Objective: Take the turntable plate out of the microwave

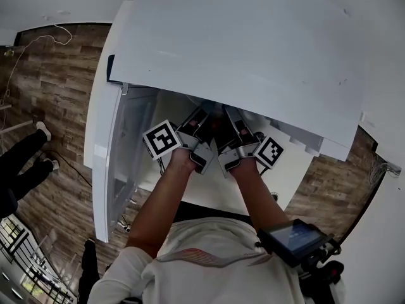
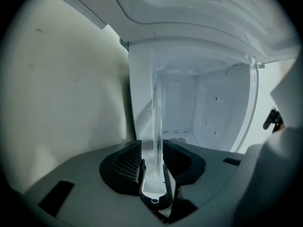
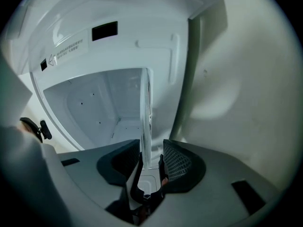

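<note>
Between left gripper (image 2: 151, 143) fingers (image 2: 127, 162), clear glass turntable plate (image 2: 155, 105), edge-on, seemingly unclamped.

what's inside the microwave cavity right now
Bare white walls and floor show in the microwave cavity. The glass turntable plate, edge-on between the left tongs, hides a narrow strip of it.

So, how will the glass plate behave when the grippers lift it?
The turntable plate looks like clear glass: probably stiff, rather heavy, and fragile if knocked. Its edge looks smooth and thin, so it may slip in a loose grip.
</note>
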Available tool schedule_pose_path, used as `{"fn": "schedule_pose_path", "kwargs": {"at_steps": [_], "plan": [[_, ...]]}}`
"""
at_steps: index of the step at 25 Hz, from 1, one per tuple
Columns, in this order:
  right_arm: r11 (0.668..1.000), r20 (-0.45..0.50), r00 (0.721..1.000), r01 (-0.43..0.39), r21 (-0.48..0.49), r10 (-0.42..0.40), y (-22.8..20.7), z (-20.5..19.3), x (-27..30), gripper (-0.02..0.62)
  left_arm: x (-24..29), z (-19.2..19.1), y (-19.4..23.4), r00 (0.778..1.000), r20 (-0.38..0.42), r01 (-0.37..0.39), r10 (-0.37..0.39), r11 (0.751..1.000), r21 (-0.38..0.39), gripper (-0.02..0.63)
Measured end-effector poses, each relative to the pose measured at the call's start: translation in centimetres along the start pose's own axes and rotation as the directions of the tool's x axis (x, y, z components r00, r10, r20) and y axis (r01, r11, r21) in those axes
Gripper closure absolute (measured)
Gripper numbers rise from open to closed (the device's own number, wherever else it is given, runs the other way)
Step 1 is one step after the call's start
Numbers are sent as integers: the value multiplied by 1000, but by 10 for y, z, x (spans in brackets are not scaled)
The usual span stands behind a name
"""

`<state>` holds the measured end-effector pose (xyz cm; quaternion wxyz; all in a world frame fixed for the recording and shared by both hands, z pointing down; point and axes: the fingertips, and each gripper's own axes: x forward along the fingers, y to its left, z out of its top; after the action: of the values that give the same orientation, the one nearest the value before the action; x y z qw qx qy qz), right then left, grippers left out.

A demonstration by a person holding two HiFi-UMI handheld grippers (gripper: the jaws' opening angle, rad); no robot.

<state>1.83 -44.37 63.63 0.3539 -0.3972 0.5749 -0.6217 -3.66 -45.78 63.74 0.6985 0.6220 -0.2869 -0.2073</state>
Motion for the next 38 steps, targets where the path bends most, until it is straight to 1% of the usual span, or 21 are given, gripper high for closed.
{"fn": "schedule_pose_path", "kwargs": {"at_steps": [2,6,10,11,13,16,18,25,32,36,38], "plan": [[1000,3,1000,-4,-3,4,1,1,-1,457,1,0,0,1000,-4,0,0,1000,-13,460],[1000,4,1000,-21,-5,21,4,5,0,459,4,0,-6,1000,-10,20,-20,1000,-15,477],[999,7,1000,-26,27,26,2,6,0,460,4,-1,-2,1000,-25,-3,3,1000,-9,514],[999,8,1000,-23,29,23,1,5,0,468,4,-1,-3,1000,-29,-3,2,1000,-6,517],[1000,8,1000,-17,24,17,0,5,0,506,4,-1,-5,999,-34,1,-1,1000,-7,525],[1000,7,1000,-20,23,20,1,5,0,521,5,-2,-5,999,-41,8,-8,1000,-7,541],[1000,4,1000,-21,17,21,2,5,0,544,5,-2,-7,999,-49,14,-14,1000,-6,558],[999,-4,999,-36,0,36,6,5,0,560,5,-3,-11,998,-45,45,-45,999,10,568],[997,3,998,-65,-41,65,13,9,-2,561,6,-5,-16,996,-36,77,-77,997,-1,571],[994,-13,996,-85,-73,85,20,8,-4,560,4,-8,-21,994,-34,101,-102,995,-8,569],[991,-22,995,-97,-89,96,23,6,-5,560,1,-9,-24,993,-32,112,-112,994,4,569]]}}
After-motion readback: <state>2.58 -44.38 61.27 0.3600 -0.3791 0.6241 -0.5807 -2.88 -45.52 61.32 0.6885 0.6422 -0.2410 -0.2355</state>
